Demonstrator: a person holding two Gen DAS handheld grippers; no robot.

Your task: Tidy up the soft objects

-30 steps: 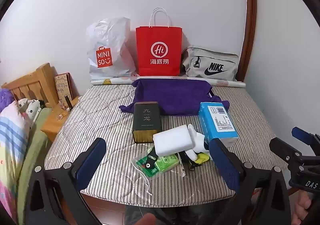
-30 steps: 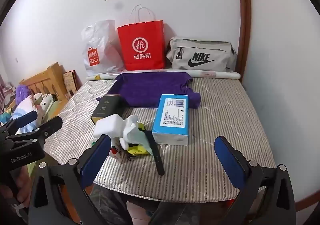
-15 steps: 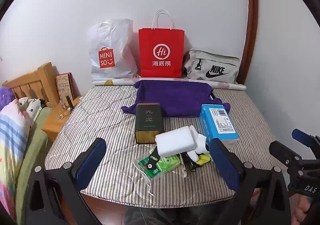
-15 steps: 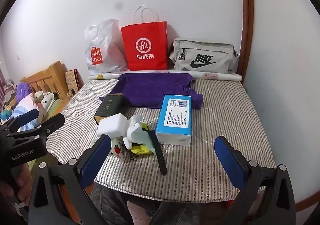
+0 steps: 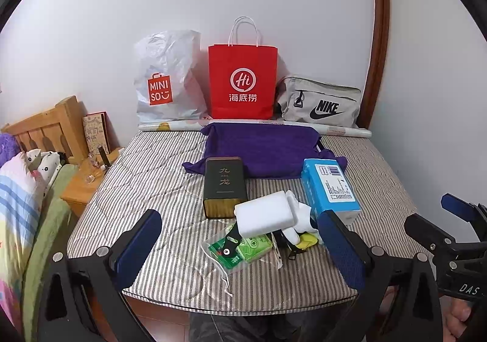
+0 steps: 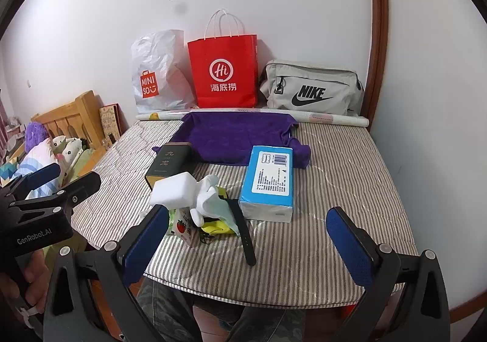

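Sponge (image 5: pixel 263 216) and crumpled white cloth (image 6: pixel 210 194) lay heaped at lower centre of the frame, piled over green packets (image 5: pixel 240 249) and a yellow scrap, a jumble that looked ready for sorting and as yet untouched. A black strap (image 6: pixel 243 232) trailed from the pile toward the near edge of the mattress. Just beside the heap stood a dark tin (image 5: pixel 224 185) on the left and a blue tissue pack (image 6: pixel 269 182) on the right; behind them a purple towel (image 5: pixel 264 148) was spread flat, apparently laid out as the place for the soft items to go.

Both tools hovered short of the pile, grasping nothing. The left gripper (image 5: pixel 243 246) was held wide open around the heap in its own view, and the right gripper (image 6: pixel 248 246) was likewise spread, framing the strap and tissue pack, probably poised for a first pick.

All of it sat on a striped bare mattress (image 6: pixel 334 189) pushed against a white wall. Along the wall at the upper centre stood a white plastic shopping bag (image 5: pixel 166 77), a red paper bag (image 5: pixel 243 83) and a grey sports bag (image 6: pixel 313 89). A wooden headboard (image 5: pixel 45 132) and soft toys filled the left edge.
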